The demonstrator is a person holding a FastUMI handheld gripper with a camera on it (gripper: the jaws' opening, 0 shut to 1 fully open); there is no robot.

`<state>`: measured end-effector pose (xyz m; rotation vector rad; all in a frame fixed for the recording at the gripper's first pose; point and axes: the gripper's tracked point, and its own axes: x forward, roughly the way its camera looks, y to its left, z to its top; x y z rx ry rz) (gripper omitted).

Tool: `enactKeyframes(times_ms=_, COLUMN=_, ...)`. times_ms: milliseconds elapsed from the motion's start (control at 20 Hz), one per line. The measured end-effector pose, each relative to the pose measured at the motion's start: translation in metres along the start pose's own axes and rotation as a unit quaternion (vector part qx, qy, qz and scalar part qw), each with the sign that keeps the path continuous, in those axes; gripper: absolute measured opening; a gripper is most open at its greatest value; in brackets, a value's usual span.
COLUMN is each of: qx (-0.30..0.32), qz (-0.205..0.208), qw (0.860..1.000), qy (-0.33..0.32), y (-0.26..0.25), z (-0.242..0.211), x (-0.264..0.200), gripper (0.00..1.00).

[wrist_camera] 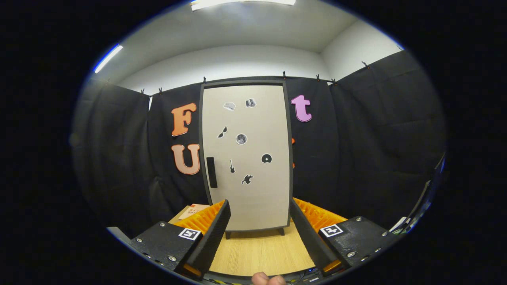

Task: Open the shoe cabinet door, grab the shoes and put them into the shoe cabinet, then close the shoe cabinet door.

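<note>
Gripper (259, 227) fingers stand wide apart with nothing between them but bare wood, pointing straight at the shoe cabinet (246, 158), which stands upright dead ahead and beyond the fingertips, at the far edge of the table (261, 253). Its long axis runs top to bottom, and its pale door (253, 198) is shut flat in a dark frame. What the coming move turns on, as I judge it, is the dark handle (212, 172): a slim upright bar close to the door's left edge, about halfway down, so it lies ahead and a little left of the left finger (216, 229); the door probably hinges on the right and swings out toward the gripper. The cabinet rests on short dark feet on the light wooden table, whose grain runs toward the cabinet. Black cloth walls close in the booth behind and on both sides, under a white ceiling with strip lights. Small dark stickers (241, 139) dot the door. A paper card (193, 210) lies at the table's far left corner. A fingertip (263, 279) shows below the gripper. No shoes are to be seen here.
</note>
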<state>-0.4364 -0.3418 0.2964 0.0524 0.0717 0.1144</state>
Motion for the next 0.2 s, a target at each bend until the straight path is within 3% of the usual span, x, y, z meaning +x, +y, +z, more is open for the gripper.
enactKeyframes(times_ms=200, qx=0.0, qz=-0.002, qw=1.0, qy=-0.001, y=-0.0015, z=-0.0018, x=-0.0012, gripper=0.94)
